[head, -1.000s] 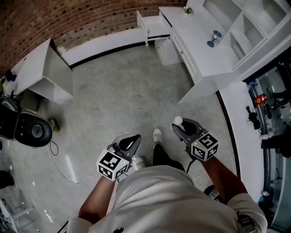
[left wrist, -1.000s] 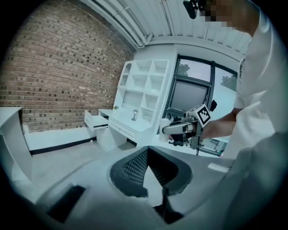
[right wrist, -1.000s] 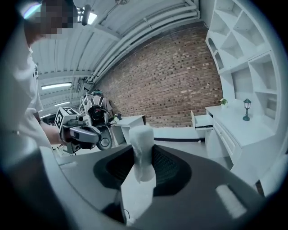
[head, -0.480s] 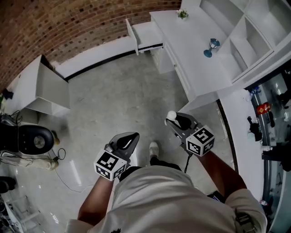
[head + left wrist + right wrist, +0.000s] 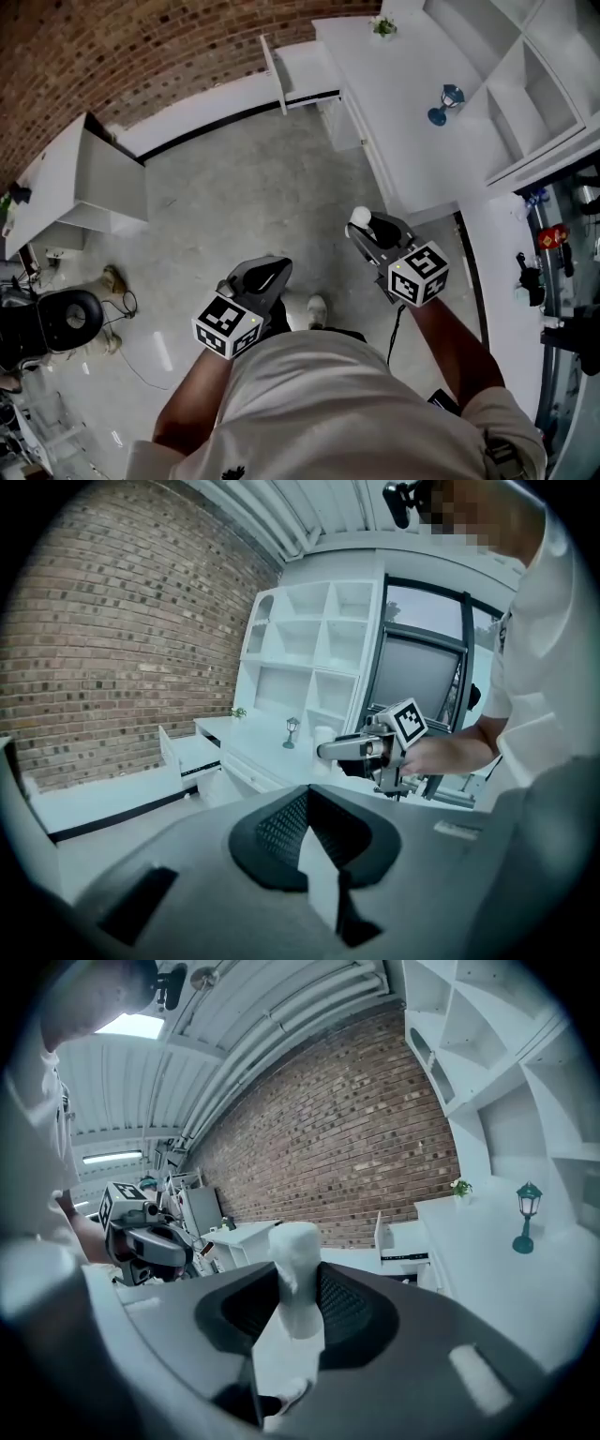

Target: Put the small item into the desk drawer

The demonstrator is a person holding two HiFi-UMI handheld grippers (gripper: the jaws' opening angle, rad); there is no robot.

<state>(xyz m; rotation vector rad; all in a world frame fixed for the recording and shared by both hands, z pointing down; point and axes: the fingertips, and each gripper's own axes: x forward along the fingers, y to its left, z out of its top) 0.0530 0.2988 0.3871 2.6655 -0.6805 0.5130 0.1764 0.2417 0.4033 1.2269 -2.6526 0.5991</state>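
Head view: my right tool (image 5: 367, 231) holds the small white item (image 5: 360, 217); the open drawer (image 5: 298, 70) lies well ahead, leftward.
Left gripper view: my left tool (image 5: 309, 808) is closed, empty.
Right gripper view: the item stands clamped between the jaws.

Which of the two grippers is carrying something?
The right gripper: a small white cylinder is clamped between its jaws. The left gripper is shut and empty.
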